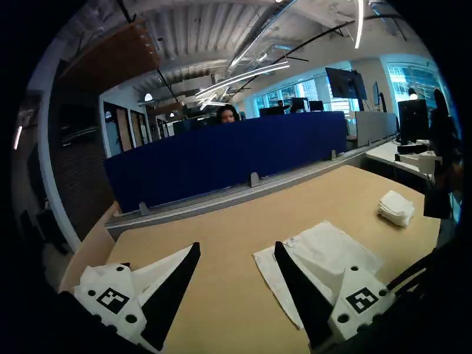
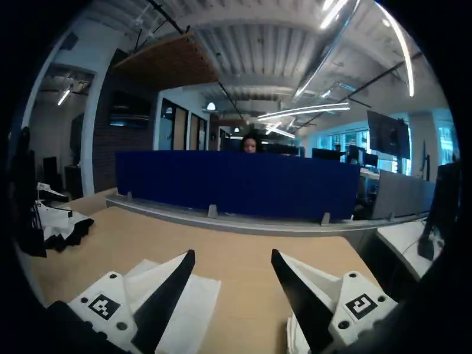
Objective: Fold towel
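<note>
Plainly, in the left gripper view, the left gripper hangs above the worktop with its fingers spread wide and nothing between them. The towel lies flat and white toward the worktop's right side. Its near corner is hidden behind the gripper's own right finger. A small folded stack sits near the right edge, well apart from the towel. A blue divider runs along the far edge.

The towel looks thin, light and limp. It will likely sag and drag rather than hold any shape. A corner or a short stretch of hem seems the best place to pinch, with a fingertip worked under the cloth against the smooth wood.

In the right gripper view, the right gripper is likewise released, its fingers apart and empty. The towel lies below its left finger, cut off at the bottom. The folded stack peeks out behind the right finger, mostly covered. At the worktop's left edge a white-and-black shape is too dim to make out.
</note>
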